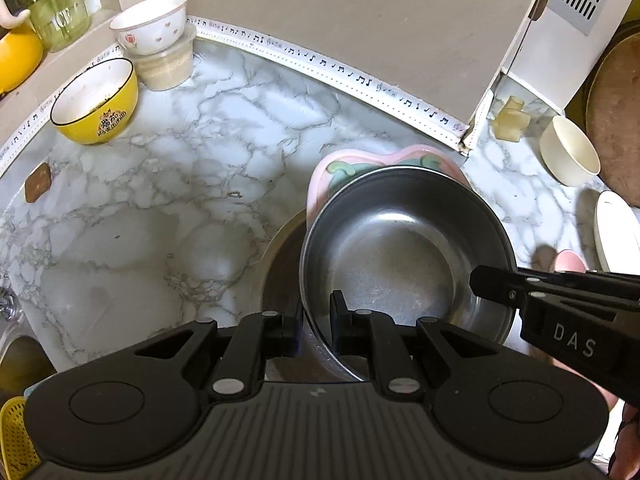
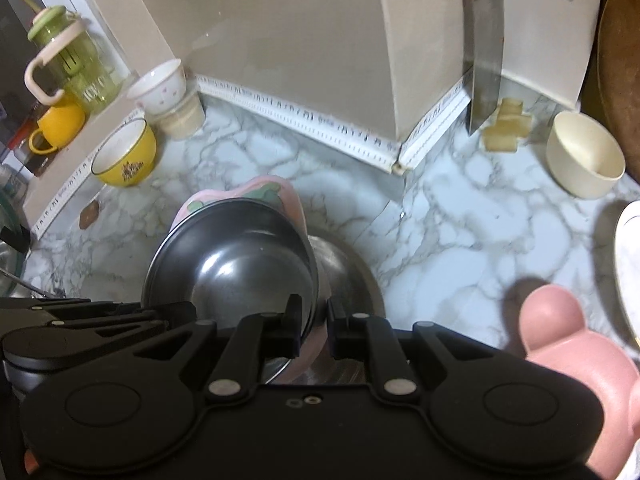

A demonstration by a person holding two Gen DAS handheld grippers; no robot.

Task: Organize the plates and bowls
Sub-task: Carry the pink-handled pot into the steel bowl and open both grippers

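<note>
A steel bowl (image 1: 400,240) (image 2: 232,256) sits nested in a pink dish with green leaf marks (image 1: 320,184) (image 2: 288,196). Both are held tilted above the marble counter. My left gripper (image 1: 318,316) is shut on the bowl's near rim, one finger inside and one outside. My right gripper (image 2: 316,312) is shut on the opposite rim, with the pink dish's edge showing between its fingers. In the left wrist view the right gripper (image 1: 476,280) reaches in from the right. The left gripper (image 2: 120,316) shows at the left of the right wrist view. A second steel bowl (image 1: 280,264) (image 2: 352,276) rests on the counter directly under the stack.
A yellow bowl (image 1: 96,100) and a white flowered bowl (image 1: 152,24) on a plastic tub stand at the back left. At the right are a cream bowl (image 1: 568,152), a white plate (image 1: 616,232) and a pink dish (image 2: 560,328). A cleaver (image 2: 486,60) leans on the wall. The sink (image 1: 16,352) is at the left.
</note>
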